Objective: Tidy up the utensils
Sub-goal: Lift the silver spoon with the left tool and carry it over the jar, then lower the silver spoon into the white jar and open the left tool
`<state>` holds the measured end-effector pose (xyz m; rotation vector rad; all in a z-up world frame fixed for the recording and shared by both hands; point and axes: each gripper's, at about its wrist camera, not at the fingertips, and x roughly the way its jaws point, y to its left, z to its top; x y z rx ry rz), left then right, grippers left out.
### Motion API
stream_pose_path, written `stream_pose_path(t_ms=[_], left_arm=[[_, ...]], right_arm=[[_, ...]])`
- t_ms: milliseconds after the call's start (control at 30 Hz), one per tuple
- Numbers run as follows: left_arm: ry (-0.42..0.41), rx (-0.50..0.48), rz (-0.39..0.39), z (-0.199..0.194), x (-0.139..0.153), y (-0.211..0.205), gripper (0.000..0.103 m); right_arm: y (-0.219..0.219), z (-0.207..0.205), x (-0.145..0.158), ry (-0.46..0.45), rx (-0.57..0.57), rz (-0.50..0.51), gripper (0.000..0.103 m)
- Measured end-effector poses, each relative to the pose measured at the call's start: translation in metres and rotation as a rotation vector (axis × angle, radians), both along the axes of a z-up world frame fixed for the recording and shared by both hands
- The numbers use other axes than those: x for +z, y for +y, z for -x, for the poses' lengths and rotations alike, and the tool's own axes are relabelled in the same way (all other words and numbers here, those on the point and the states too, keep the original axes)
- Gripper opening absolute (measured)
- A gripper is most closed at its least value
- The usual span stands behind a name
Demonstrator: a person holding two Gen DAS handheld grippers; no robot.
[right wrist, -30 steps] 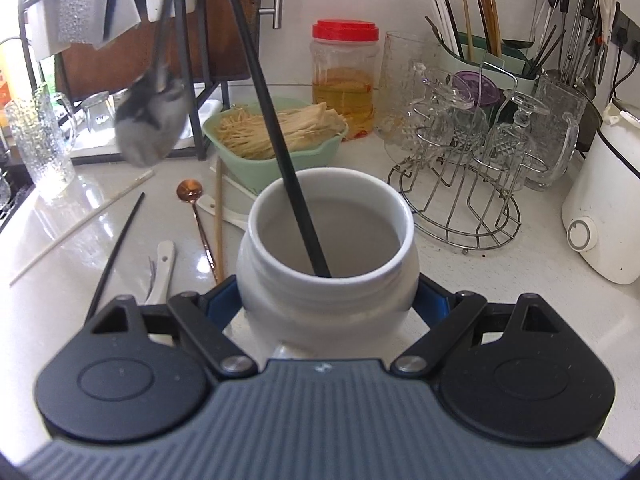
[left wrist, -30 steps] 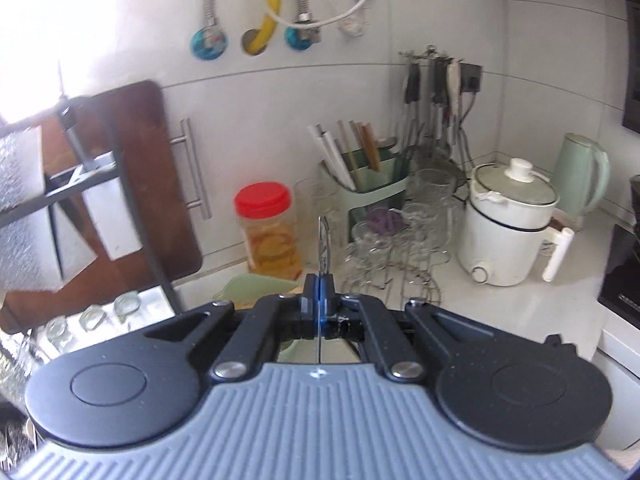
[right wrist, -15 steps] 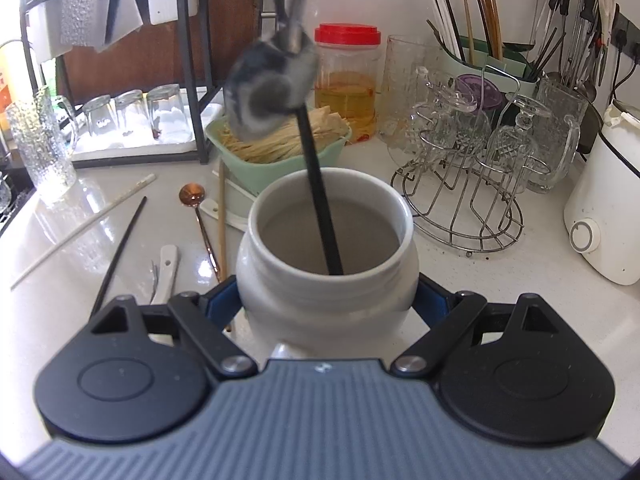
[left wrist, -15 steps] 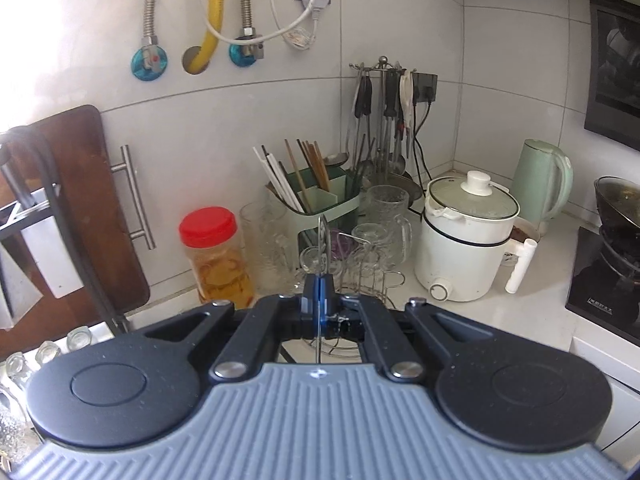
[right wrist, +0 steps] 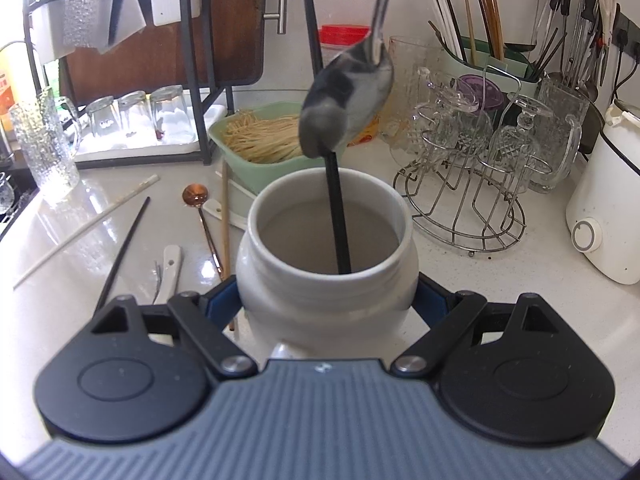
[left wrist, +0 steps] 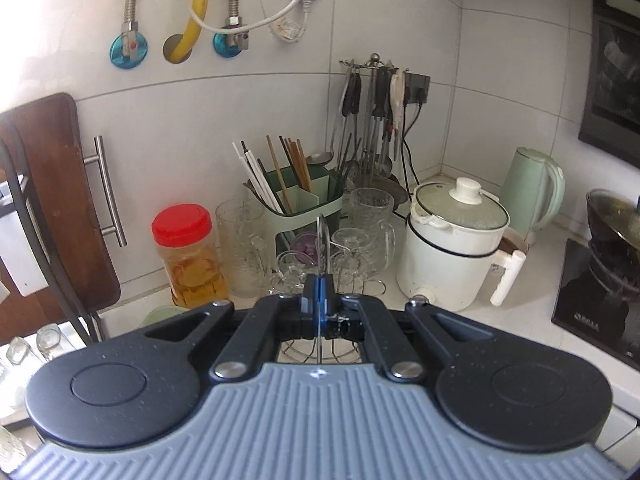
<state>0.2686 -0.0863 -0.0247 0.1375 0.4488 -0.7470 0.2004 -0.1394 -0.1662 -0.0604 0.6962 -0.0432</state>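
My blue-padded right gripper [right wrist: 328, 300] clasps a plain white jar [right wrist: 326, 280] holding a black chopstick [right wrist: 338, 216]. A shiny silver spoon [right wrist: 348, 96] hangs above. Behind: pale green bowl [right wrist: 236, 148], red-lidded amber jar [left wrist: 188, 256].

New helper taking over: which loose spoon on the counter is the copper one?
Start at the white jar in the right tongs. Left of it lies the copper spoon, bowl toward the green dish. Only it is copper; the nearby spoon handle is white.
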Motion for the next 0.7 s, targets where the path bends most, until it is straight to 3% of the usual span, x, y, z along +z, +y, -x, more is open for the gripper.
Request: stream_pose_path(t_ms=[167,333,700], left_arm=[[-0.001,0.002,0.015,-0.008,-0.006,-0.002,0.001],[0.059,0.023,0.032,-0.015,-0.011,0.005,0.001],[0.093,0.036,0.098,-0.005,-0.002,0.017,0.001]], right_arm=[[0.0,0.001,0.0,0.003,0.008,-0.002,0.091],[-0.001,0.002,0.0,0.002,0.02,-0.001,0.091],[-0.001,0.002,0.0,0.0,0.03,0.004,0.091]])
